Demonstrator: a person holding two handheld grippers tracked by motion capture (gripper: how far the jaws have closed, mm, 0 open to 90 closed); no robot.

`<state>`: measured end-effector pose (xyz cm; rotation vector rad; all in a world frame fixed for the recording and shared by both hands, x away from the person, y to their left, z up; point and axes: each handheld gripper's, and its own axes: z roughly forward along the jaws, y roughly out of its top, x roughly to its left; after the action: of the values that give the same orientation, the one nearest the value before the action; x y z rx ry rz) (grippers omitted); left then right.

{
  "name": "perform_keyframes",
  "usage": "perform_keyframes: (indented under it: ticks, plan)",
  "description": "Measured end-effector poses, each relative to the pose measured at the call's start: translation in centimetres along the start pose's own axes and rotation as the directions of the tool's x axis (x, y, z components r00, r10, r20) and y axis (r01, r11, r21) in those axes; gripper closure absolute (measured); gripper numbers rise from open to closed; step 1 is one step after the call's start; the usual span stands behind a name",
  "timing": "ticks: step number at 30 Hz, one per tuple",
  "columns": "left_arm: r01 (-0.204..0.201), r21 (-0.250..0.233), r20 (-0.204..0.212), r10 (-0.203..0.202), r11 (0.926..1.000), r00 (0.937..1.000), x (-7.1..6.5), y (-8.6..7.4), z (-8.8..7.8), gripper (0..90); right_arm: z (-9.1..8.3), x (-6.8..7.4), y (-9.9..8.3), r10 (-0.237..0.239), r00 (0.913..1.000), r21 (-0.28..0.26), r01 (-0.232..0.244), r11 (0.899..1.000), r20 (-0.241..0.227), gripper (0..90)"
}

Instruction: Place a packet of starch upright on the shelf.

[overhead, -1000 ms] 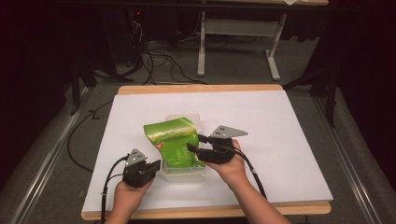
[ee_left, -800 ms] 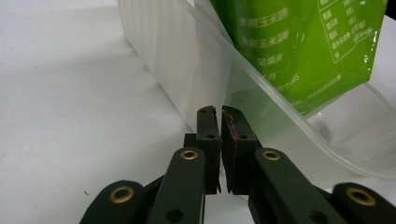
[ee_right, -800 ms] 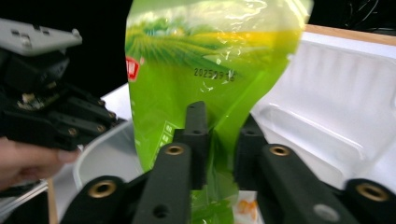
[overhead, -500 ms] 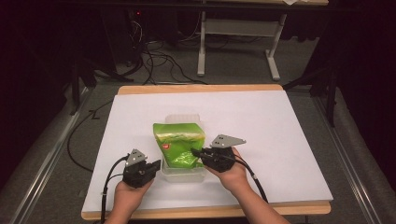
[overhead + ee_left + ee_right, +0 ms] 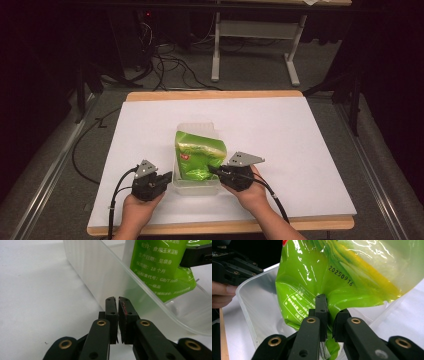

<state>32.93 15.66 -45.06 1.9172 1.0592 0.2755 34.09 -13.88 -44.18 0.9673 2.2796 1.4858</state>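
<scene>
The left gripper (image 5: 167, 176) sits at the near left corner of the clear box (image 5: 196, 187), its claw pinched tight, maybe on the thin rim, though that is hard to see. The green bag (image 5: 197, 157) stands in the box. On the right, the right gripper (image 5: 214, 170) has just squeezed shut on the bag's near edge.

Green bag (image 5: 317, 277) reads "20250916"; elsewhere seemingly "18 个月", "GB/T".

The left hand-held gripper (image 5: 167, 176) sits low, its jaws pressed together on nothing. The right hand-held gripper (image 5: 214, 170) has just been closing and now pinches the bag (image 5: 199, 155).
</scene>
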Motion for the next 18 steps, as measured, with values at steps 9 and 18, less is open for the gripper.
perform_keyframes:
  ticks: [9, 18]
  plan:
    - [-0.004, -0.001, -0.009, 0.004, 1.0, 1.0, 0.1, 0.0, 0.0, 82.1, -1.0, -0.3, 1.0, 0.003, 0.9998, -0.026, -0.003, 1.0, 0.018, 77.3]
    - [-0.006, -0.012, -0.032, 0.006, 0.9999, 0.9995, 0.2, 0.1, -0.2, 74.5, -1.3, -0.3, 1.5, 0.01, 0.9999, -0.04, -0.01, 0.999, 0.013, 59.9]
